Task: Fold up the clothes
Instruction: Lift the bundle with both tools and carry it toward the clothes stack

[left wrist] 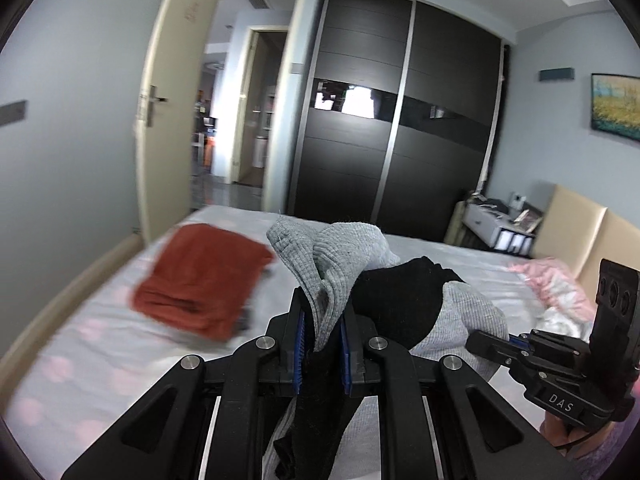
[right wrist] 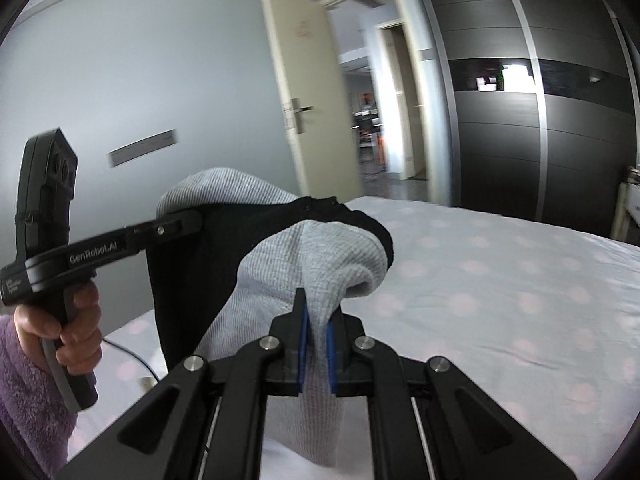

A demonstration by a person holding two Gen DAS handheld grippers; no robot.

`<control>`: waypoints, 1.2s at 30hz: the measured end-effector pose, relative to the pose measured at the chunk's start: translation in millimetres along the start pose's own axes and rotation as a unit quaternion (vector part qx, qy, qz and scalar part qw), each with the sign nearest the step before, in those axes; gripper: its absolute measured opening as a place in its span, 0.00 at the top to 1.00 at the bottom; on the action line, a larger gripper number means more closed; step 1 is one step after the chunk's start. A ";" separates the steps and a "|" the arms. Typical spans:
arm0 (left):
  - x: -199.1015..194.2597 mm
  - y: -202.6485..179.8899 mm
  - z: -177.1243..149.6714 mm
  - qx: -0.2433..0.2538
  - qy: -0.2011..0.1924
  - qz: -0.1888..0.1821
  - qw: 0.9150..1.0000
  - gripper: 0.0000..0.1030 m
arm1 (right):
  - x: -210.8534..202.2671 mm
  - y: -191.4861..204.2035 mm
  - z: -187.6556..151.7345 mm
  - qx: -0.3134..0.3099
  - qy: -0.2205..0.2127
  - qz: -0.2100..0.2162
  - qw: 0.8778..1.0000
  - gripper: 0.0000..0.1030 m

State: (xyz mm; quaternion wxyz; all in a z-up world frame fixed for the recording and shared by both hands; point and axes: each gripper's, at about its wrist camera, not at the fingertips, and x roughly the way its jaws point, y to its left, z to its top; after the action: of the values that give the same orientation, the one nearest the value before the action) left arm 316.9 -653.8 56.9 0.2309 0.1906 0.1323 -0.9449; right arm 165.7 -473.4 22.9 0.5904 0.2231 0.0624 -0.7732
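Your left gripper (left wrist: 322, 344) is clamped on a bunched fold of the grey and black garment (left wrist: 360, 264), which rises just ahead of its fingers and hangs down beneath them above the bed (left wrist: 100, 352). Your right gripper (right wrist: 316, 350) is pinched on a grey part of the same garment, which drapes up and to its left towards the left one. A folded rust-red cloth (left wrist: 200, 276) lies on the bed, ahead and left of your left gripper.

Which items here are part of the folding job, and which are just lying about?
In the job: grey and black garment, left tool, right tool, folded rust-red garment.
Lying about: pink bedding, bedside clutter, wardrobe, wall picture.
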 end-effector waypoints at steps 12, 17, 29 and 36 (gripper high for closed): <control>-35.5 107.9 -30.5 0.019 0.072 0.073 0.994 0.86 | 74.3 105.7 -41.5 -0.013 0.074 0.046 0.996 0.93; 4.4 138.6 -62.7 0.003 0.119 0.081 0.990 0.86 | 111.4 125.0 -61.9 -0.008 0.124 0.056 0.991 0.93; 138.6 158.3 -83.5 0.001 0.219 0.065 0.974 0.86 | 208.1 57.3 -92.3 0.068 0.258 0.070 0.961 0.93; 194.3 172.7 -108.1 0.002 0.293 0.062 0.954 0.85 | 253.1 14.8 -110.3 0.129 0.325 0.099 0.931 0.89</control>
State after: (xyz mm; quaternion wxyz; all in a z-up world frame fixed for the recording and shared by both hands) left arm 273.8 -840.5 -149.4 0.2395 0.4672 0.1802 -0.8318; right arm 158.1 -662.1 -179.0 0.5778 0.5416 0.1287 -0.5969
